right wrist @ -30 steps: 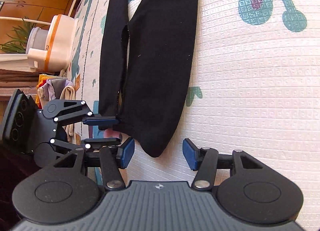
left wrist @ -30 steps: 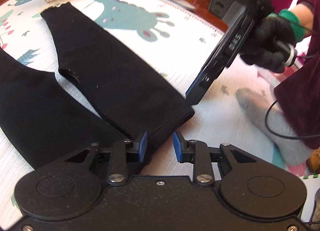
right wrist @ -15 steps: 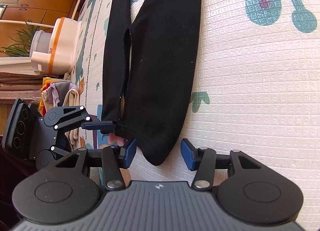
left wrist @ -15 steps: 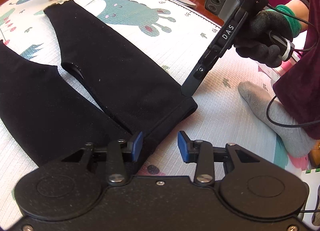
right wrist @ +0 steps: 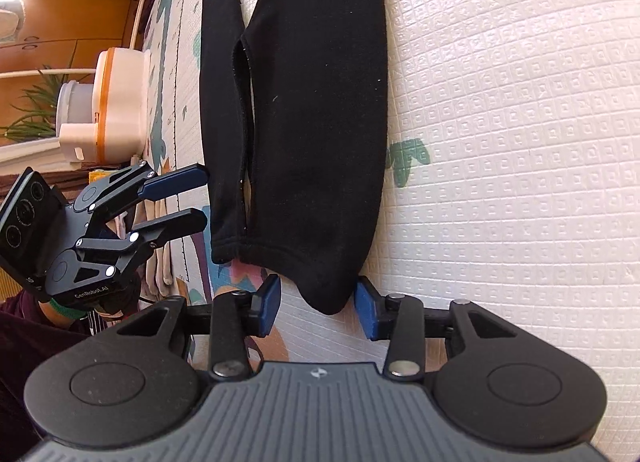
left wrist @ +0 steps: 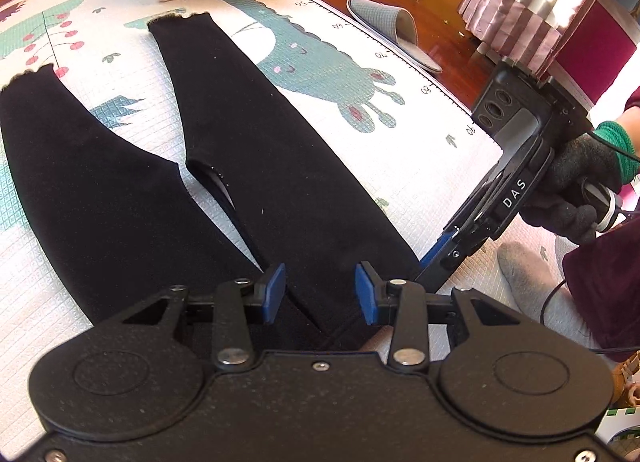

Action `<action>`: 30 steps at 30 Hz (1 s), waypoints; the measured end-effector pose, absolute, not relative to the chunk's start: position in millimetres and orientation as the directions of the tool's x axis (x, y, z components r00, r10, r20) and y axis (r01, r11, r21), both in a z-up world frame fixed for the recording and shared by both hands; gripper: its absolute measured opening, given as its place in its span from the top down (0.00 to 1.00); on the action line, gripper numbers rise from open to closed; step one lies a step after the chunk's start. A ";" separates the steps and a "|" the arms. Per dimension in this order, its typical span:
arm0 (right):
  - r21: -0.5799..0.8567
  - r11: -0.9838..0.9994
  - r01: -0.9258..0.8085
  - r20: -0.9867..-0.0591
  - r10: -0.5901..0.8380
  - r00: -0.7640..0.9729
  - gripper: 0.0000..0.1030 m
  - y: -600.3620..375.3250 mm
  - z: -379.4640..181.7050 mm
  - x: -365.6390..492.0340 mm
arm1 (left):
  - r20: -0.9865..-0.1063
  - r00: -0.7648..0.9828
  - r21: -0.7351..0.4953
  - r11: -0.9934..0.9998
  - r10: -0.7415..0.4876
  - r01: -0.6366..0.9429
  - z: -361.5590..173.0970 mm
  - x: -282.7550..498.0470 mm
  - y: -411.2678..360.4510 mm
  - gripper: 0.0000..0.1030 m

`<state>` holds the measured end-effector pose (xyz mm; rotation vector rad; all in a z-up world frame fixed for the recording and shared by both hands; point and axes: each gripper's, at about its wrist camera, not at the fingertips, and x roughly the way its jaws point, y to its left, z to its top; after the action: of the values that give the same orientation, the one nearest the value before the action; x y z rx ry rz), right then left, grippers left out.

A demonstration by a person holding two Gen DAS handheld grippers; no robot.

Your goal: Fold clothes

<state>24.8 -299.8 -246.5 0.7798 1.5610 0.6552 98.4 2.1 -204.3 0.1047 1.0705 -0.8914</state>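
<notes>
Black knit leggings [left wrist: 280, 189], flat on a printed foam play mat [left wrist: 400, 149], waistband nearest. Left tongs [left wrist: 320, 294] have advanced over the waistband, blue pads wide, gripping nothing. Right tongs [right wrist: 316, 302] now straddle the waistband corner, also wide. Judgement: both positioned for the pinch; fold not begun.

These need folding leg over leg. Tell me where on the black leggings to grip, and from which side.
Take the black leggings at the waistband, the thick hemmed end nearest both grippers. The left gripper and right gripper are both open, already at its two corners. Come in low from the waist end, jaws straddling the hem, since the fabric lies flat on the play mat.
</notes>
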 end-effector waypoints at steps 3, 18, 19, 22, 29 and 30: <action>0.779 0.611 0.143 -0.611 0.790 -0.049 0.63 -301.5 -248.6 23.2 | -0.796 0.163 -0.362 0.673 -0.584 0.646 -208.8 101.1 4.0 0.64; 0.766 0.633 0.115 -0.636 0.772 -0.014 0.85 -300.5 -249.5 19.8 | -0.821 0.167 -0.311 0.674 -0.545 0.669 -187.4 159.3 -30.0 0.60; 0.764 0.636 0.106 -0.638 0.770 -0.014 0.85 -299.8 -248.8 20.4 | -0.829 0.165 -0.295 0.669 -0.534 0.683 -180.5 173.2 -39.4 0.56; 0.764 0.639 0.089 -0.640 0.768 -0.012 0.85 -298.6 -248.1 20.7 | -0.840 0.183 -0.267 0.683 -0.511 0.679 -162.4 228.0 -72.1 0.54; 0.777 0.628 0.052 -0.628 0.778 -0.003 0.85 -300.2 -249.7 19.9 | -0.865 0.197 -0.276 0.764 -0.462 0.583 -173.2 343.7 -144.8 0.62; 0.781 0.623 0.052 -0.623 0.782 0.000 0.85 -301.6 -250.9 19.0 | -0.870 0.201 -0.276 0.782 -0.451 0.558 -179.0 356.6 -153.5 0.65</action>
<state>19.0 -301.6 -250.9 0.7407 1.4775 0.6649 356.6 -153.5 -179.0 0.1079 1.1723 -0.7065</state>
